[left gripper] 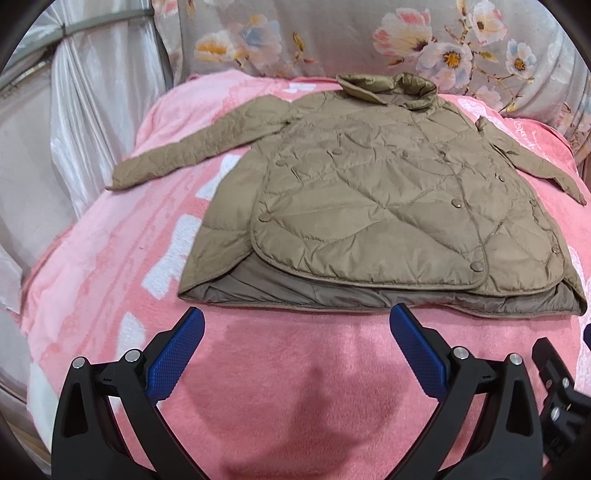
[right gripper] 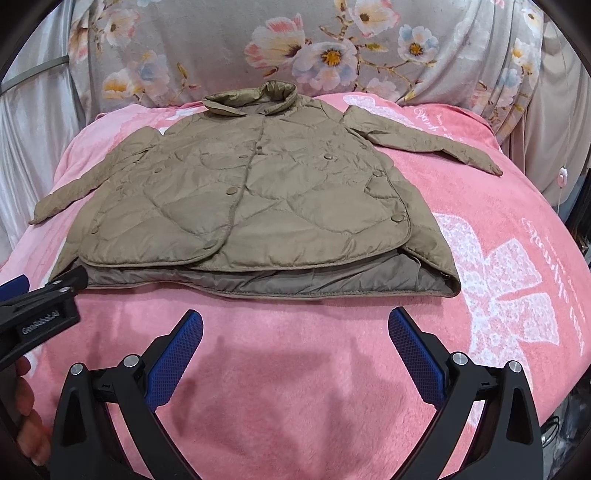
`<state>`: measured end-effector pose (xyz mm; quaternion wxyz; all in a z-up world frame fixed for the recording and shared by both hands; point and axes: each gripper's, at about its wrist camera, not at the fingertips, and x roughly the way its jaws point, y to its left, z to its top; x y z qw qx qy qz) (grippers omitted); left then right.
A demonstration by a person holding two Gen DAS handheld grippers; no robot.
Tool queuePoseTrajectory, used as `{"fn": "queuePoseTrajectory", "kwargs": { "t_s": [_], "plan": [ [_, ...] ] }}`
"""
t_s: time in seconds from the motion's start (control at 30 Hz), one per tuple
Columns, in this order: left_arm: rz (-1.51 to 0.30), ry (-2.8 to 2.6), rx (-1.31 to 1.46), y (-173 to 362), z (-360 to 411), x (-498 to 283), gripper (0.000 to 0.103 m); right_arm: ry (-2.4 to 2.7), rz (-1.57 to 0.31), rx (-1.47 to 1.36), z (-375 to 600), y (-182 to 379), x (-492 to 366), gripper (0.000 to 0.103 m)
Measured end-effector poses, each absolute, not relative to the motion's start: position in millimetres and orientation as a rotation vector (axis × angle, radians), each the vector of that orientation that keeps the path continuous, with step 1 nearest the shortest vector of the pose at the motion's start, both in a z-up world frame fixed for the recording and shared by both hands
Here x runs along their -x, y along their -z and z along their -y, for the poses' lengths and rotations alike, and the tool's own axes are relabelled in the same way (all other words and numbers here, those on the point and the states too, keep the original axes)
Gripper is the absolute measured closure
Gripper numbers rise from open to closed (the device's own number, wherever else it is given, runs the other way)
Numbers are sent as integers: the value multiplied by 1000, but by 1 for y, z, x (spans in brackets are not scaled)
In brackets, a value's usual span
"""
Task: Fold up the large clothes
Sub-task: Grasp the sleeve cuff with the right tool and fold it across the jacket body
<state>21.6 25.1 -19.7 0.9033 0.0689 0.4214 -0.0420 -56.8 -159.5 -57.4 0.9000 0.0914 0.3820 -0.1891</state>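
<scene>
While the tan quilted button-front jacket [left gripper: 369, 206] lies flat and face-up on the pink fleece blanket with white flower print [left gripper: 280, 369], collar toward the grey floral backdrop cloth [left gripper: 369, 33], no fold has been made. Both sleeves are spread outward: 1 sleeve [left gripper: 192, 147] reaches toward the white satin curtain [left gripper: 92, 96], and the other sleeve [right gripper: 424, 140] lies across the blanket on the opposite side. The hem faces both grippers, and the grey lining [right gripper: 295, 280] shows beneath the front panels.

The left gripper [left gripper: 295, 339] hovers over bare blanket just short of the hem, its blue textured pads [left gripper: 177, 358] spread wide and empty. The right gripper [right gripper: 295, 339] is in the same condition: pads [right gripper: 417, 354] spread wide, nothing held, clear of the garment.

Judged step: approach before the first grasp, probably at a sleeve or the hem corners.

Likely faults:
1. Pinching only the top front panel at the hem. Cause: the layers sit staggered, so a shallow bite misses the back layer and the jacket opens instead of folding.
2. Fabric slipping from the pads. Cause: the shell looks smooth and padded.
3. Catching the blanket with the garment. Cause: the pile looks soft and the hem lies directly on it.
4. Skewed fold. Cause: unequal lift between the 2 grippers.
</scene>
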Motion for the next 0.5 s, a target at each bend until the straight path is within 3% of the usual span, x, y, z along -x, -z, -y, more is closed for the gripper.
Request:
{"fn": "queuePoseTrajectory", "kwargs": {
  "t_s": [0.17, 0.37, 0.5],
  "plan": [
    [-865, 81, -104, 20, -32, -51, 5, 449, -786, -308, 245, 49, 39, 5],
    [-831, 36, -102, 12, -34, -96, 5, 562, -658, -425, 387, 16, 6, 5],
    [-815, 23, -46, 8, -38, -131, 5, 635, -537, -652, 492, 18, -17, 5]
  ]
}}
